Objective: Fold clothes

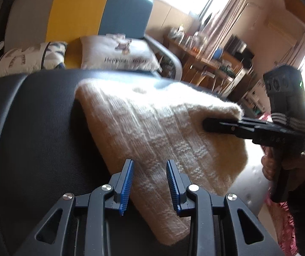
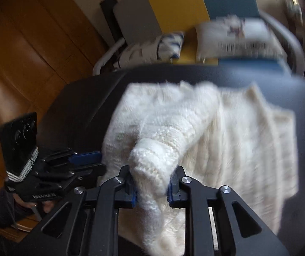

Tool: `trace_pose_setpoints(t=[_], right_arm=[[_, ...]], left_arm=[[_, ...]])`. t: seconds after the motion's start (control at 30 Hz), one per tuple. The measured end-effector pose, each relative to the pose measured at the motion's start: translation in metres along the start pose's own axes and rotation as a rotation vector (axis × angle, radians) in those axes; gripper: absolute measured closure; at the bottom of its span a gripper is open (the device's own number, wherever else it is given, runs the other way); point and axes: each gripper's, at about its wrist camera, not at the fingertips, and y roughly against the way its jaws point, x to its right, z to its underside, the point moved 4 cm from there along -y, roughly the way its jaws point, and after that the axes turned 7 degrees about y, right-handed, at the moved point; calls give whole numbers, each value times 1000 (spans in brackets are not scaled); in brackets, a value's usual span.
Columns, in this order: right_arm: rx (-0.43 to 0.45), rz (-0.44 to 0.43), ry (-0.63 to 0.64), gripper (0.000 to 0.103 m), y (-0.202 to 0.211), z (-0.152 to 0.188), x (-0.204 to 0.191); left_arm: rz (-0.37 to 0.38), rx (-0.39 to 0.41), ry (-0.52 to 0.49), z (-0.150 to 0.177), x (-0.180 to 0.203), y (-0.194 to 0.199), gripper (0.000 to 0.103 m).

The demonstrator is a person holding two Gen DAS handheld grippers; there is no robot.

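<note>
Right wrist view: the right gripper (image 2: 151, 186) has its jaws clamped on a bunched fold of the cream knit sweater (image 2: 227, 132), which lies on the black table (image 2: 84, 106). The left gripper (image 1: 149, 183) jaws stand apart, empty, over its near edge. Folding looks barely begun; most remains.

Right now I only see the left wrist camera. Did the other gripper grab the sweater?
Observer: Yes. The right wrist view shows the right gripper shut on a bunched roll of the sweater.
Operator: Is the roll lying flat?
Observer: No, it rises off the rest of the sweater, up into the jaws.
Operator: Where is my gripper from over there?
Observer: The left gripper is at the sweater's left edge, fingers pointing in at it. Whether they touch it, I cannot tell.
Operator: What's behind my gripper?
Observer: Brown wooden panels.
</note>
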Motion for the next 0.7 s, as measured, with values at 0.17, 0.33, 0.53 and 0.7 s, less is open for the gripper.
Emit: trace_pose_setpoints(t=[0.17,0.33,0.53,0.7], right_arm=[[-26,72,-126,83,-23,27,38],[13,23,-158,83,-18,29,37],[31,85,-77,83,-3,-5,47],[24,-36,-274,83,-44,35,77]], left_arm=[[11,-7,22,-2,-3,-4,71],[-1,-51,4,7,-3,-17,71],[23,-26,22,-1,5,-18,71],[47,-25,-26,-6,24,-25,71]])
